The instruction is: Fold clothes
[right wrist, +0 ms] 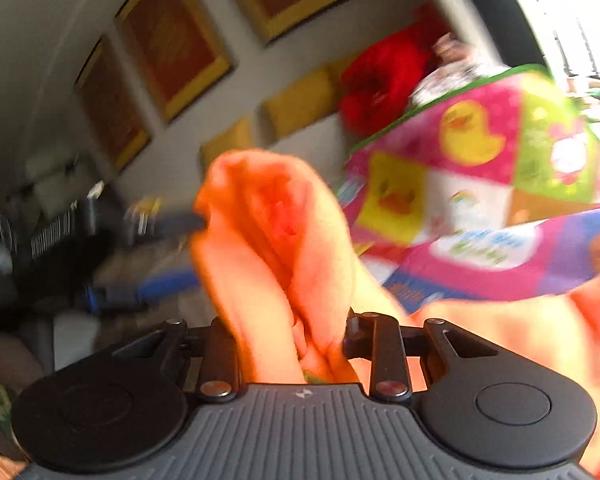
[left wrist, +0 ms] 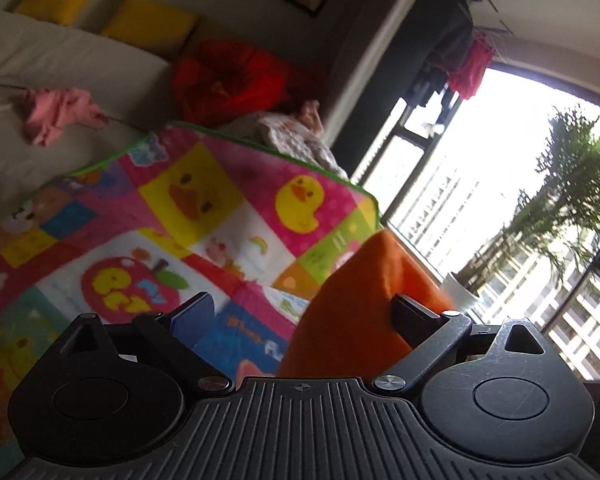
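An orange garment [left wrist: 360, 280] rises in front of my left gripper [left wrist: 302, 314]. The jaws stand wide open, and the cloth lies against the right finger [left wrist: 414, 316] only, while the left finger [left wrist: 194, 316] is bare. In the right wrist view the same orange garment [right wrist: 276, 240] is bunched upward in thick folds, with my right gripper [right wrist: 288, 340] shut on the bundle. More orange cloth trails off to the lower right. The right view is blurred.
A bright patchwork duck mat [left wrist: 188, 216] covers the surface below. A pink garment [left wrist: 60, 114] lies on white bedding at the left. A red heap [left wrist: 228, 80], yellow cushions [left wrist: 148, 20] and a patterned garment [left wrist: 300, 140] sit behind. A window with a plant [left wrist: 560, 200] is at the right.
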The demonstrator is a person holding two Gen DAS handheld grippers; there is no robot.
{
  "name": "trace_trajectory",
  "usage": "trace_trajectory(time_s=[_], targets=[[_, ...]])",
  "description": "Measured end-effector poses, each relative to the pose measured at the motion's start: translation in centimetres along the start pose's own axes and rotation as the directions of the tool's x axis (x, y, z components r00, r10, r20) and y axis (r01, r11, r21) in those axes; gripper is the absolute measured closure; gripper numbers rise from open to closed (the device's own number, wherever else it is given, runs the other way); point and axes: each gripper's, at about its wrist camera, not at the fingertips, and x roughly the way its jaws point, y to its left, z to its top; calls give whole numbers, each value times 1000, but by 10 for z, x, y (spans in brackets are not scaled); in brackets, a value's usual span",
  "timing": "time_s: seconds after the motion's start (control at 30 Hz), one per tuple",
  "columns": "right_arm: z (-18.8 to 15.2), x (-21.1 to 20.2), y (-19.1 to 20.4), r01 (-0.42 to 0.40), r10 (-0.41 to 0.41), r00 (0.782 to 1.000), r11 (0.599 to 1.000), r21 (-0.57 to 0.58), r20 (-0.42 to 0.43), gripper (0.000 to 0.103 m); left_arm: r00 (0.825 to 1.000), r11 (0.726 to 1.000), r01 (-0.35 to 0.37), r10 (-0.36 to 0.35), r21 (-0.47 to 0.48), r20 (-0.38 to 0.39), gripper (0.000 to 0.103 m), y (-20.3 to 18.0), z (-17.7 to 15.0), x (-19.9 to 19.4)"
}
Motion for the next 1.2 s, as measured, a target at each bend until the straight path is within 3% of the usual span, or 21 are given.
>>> trace_trajectory(time_s=[0.13,0.27,0.33,0.4,0.5,0.57,0.63,0.7,0.8,0.9,0.97,1.1,1.2], targets=[[11,-37,-51,146,-146,984,989,7,99,69,993,998,35,-29,46,-113,5,-30,-27,44],[12,-46,-113,256,-269,957,959,125,106,62,974,995,58,-38,82,-224,5,-55,-56,89],[10,-43,-138,346,-359,930,927,148,77,56,961,993,64,-35,98,-273,5,-64,-69,111],[3,-41,-153,432,-434,901,894,116,-7,50,949,990,72,-32,117,-315,5,-72,-82,128],[-11,-49,-153,484,-483,875,875,22,-35,40,935,984,73,-10,164,-354,3,-81,-98,147],[-16,-57,-148,520,-522,852,852,-52,-29,36,935,978,69,5,197,-355,2,-81,-102,153],[-10,-69,-136,536,-537,844,839,-100,18,33,938,972,60,22,227,-345,1,-80,-103,154],[6,-66,-131,529,-522,849,841,-112,82,18,942,967,52,35,250,-334,1,-79,-102,153],[31,-62,-116,537,-518,842,829,-153,152,6,942,965,54,37,258,-334,1,-80,-103,150],[46,-39,-111,551,-533,834,806,-215,139,2,941,963,55,38,263,-335,1,-80,-104,150],[43,-15,-117,559,-563,823,782,-274,75,0,941,964,55,38,261,-337,1,-79,-104,150],[12,14,-136,606,-654,757,700,-377,1,0,933,967,60,34,246,-359,1,-74,-106,152],[5,1,-146,620,-657,753,724,-302,-29,0,929,975,89,-8,202,-371,1,-72,-108,150]])
